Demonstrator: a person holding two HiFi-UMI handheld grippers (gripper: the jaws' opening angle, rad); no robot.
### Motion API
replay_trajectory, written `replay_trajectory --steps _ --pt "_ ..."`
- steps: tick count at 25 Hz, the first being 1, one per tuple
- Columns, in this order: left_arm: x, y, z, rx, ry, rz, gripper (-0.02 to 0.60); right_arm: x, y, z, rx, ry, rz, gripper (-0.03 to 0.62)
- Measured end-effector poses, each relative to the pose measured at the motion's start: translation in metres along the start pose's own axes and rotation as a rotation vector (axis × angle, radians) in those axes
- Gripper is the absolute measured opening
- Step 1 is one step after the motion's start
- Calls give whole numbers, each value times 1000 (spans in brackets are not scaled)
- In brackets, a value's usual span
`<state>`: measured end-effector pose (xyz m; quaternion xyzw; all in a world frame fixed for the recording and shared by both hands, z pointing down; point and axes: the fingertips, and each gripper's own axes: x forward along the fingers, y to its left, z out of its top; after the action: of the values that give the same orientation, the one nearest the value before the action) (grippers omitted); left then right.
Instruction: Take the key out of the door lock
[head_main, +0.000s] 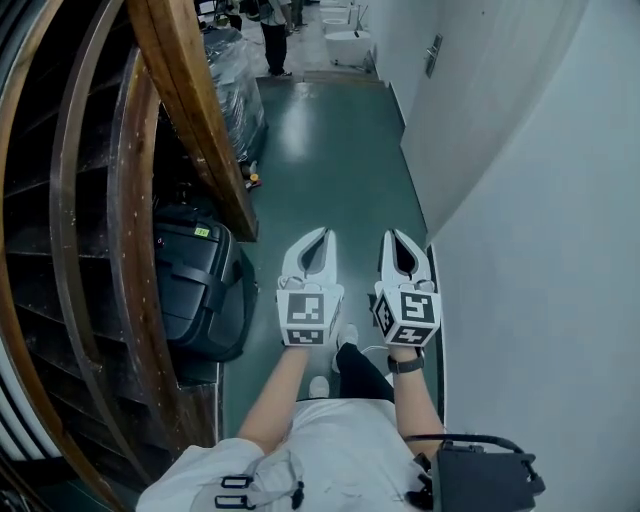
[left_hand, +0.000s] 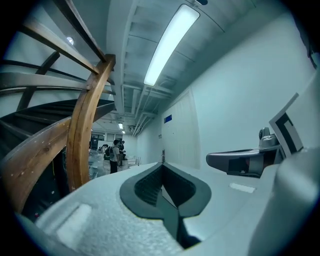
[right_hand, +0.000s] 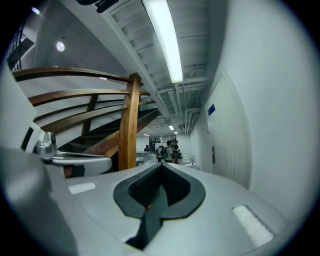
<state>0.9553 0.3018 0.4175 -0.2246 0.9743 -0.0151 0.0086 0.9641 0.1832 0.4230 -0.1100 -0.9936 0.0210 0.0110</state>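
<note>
In corridor beside one wooden staircase (head_main: 190, 120): left hand-held gripper (head_main: 322, 233), right hand-held gripper (head_main: 392, 236), both closed, empty; one black case (head_main: 195, 290).

Open green floor (head_main: 330, 150) ahead between wooden staircase (head_main: 190, 110) with black case (head_main: 195, 285), left, and white wall (head_main: 540, 230), right.

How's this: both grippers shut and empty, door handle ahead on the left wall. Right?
No: the door handle is ahead on the right wall, as the head view shows. The left gripper and right gripper are shut and empty.
</note>
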Motion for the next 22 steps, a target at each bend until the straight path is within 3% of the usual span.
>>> replay_trajectory --steps 5,8,11,16,22 --pt "68 21 -12 34 13 -18 0 80 -19 -19 22 25 40 -6" --pt "126 34 -9 38 -18 -55 2 141 -29 -17 -22 20 95 -6" --pt "189 55 -6 49 -20 -5 2 199 -46 -3 -84 17 141 -1" --pt "278 89 18 63 -33 86 2 287 -95 33 -58 -30 159 0" --pt "341 129 6 16 15 142 2 369 -120 11 15 34 212 0"
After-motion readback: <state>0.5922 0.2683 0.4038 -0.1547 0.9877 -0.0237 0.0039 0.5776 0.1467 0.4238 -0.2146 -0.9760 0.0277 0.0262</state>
